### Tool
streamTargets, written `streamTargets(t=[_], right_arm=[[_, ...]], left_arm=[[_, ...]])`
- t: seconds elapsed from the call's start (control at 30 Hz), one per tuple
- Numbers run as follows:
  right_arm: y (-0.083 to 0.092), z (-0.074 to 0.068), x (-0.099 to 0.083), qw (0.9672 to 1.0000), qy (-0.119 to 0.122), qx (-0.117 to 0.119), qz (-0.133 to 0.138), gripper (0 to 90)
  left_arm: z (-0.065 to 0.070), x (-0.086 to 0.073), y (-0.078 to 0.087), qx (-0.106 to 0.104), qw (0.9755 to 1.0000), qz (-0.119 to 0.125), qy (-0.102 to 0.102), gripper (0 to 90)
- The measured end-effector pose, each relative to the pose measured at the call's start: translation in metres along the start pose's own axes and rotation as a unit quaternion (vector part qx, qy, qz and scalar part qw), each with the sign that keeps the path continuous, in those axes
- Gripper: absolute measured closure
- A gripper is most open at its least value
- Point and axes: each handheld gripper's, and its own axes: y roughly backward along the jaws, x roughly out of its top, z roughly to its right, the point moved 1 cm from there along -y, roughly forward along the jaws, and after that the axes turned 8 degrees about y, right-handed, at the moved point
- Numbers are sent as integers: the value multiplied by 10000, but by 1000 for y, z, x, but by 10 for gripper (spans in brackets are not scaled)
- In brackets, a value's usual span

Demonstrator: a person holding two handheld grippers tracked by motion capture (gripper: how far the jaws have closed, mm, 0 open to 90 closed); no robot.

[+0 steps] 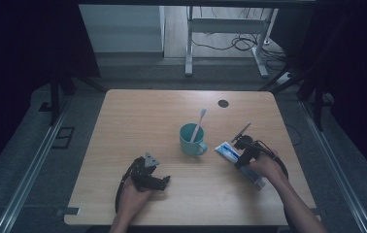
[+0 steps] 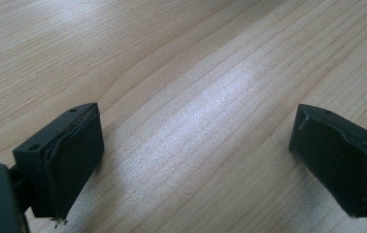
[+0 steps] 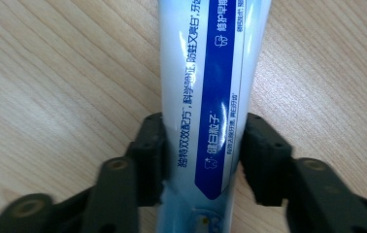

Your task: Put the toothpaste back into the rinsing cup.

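Note:
A white and blue toothpaste tube (image 1: 226, 150) lies flat on the wooden table (image 1: 138, 116), right of centre. My right gripper (image 1: 242, 155) comes down over its middle. In the right gripper view both black pads (image 3: 153, 141) press against the sides of the toothpaste tube (image 3: 206, 63), so my right gripper (image 3: 204, 124) is shut on it while it rests on the wood. To the tube's left stands a teal mug (image 1: 191, 141) with a white toothbrush (image 1: 199, 122) upright in it. My left gripper (image 1: 164, 180) rests near the front edge, and in its own view my left gripper (image 2: 196, 133) is open over bare wood.
A small black round cap (image 1: 223, 103) sits in the tabletop near the far edge. Beyond the table are a white desk frame (image 1: 225, 29) and loose cables (image 1: 242, 43) on the floor. Metal rails run along both sides of the table.

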Motion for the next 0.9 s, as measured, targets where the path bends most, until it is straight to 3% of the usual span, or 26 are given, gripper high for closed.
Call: streamTargets(t=[0.27,0.63,0.9], right_arm=[[6,4,-7,9995,-84,138,279,698],[11,2,-12,9988,3,74,476,707],[28,0,-15,9964,92,-10,837,708]], left_arm=[[0,0,0,0,10000,-1,-1,55],[0,0,0,0,10000,0,0,55],[0,0,0,-1,10000,1,-2,55]])
